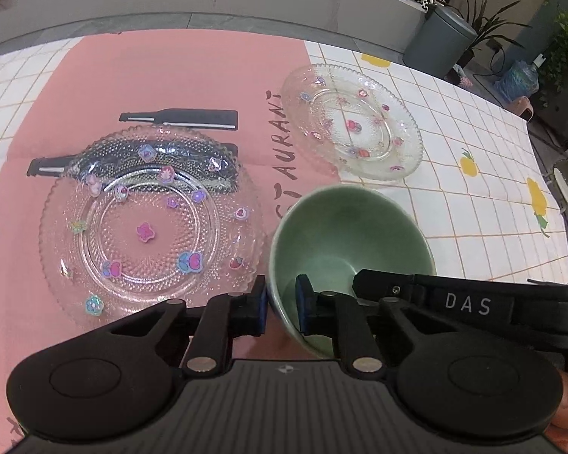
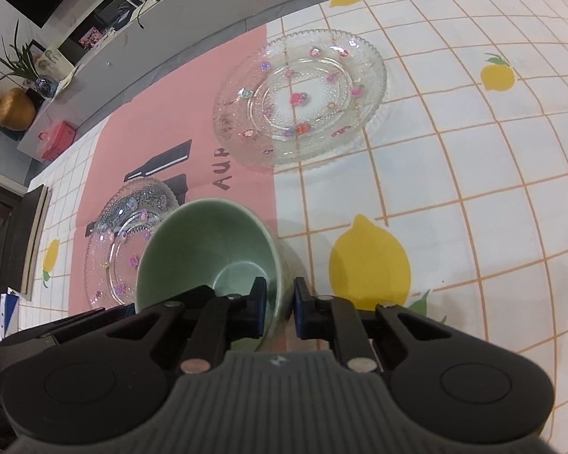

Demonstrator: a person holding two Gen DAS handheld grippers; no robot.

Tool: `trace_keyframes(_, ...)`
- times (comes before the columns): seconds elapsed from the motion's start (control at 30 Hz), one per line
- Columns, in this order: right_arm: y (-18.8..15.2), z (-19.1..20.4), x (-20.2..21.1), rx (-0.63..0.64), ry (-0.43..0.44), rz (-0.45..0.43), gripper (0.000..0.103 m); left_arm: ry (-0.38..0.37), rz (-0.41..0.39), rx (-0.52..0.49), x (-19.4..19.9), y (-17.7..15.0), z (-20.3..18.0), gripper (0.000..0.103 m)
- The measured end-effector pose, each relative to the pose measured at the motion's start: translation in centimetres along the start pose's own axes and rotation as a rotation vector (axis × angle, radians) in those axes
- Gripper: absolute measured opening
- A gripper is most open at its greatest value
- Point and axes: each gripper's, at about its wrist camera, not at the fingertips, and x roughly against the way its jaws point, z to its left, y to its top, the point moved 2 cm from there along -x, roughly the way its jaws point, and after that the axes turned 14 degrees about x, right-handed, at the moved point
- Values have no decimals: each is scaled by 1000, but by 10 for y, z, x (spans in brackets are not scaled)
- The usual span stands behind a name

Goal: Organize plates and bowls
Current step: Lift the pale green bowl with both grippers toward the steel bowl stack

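White-tiled, lemon-printed tabletop (image 2: pixel 473 174) with a pink paper mat (image 1: pixel 132 75); we hold one bowl between both grippers.

Our left gripper (image 1: pixel 282 304) and right gripper (image 2: pixel 280 302) each have their jaws clamped on the rim of the pale green ceramic bowl (image 1: pixel 344 234), tilted at lower centre of both views. Left of it in the left wrist view lies a clear beaded glass plate with flower stickers (image 1: pixel 147 223); a second clear glass plate (image 1: pixel 354 121) sits upper right, straddling the mat edge.
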Motion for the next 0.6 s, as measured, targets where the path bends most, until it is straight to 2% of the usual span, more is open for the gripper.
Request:
trace_keyframes(0.27,1,7,14,11,-16,-17,13,0,-17,-27,12,-5,-3,16)
trace_keyframes(0.6,-6,24,49,38,-34,-69,13,-12,-73,-46,47,-10,-8,16)
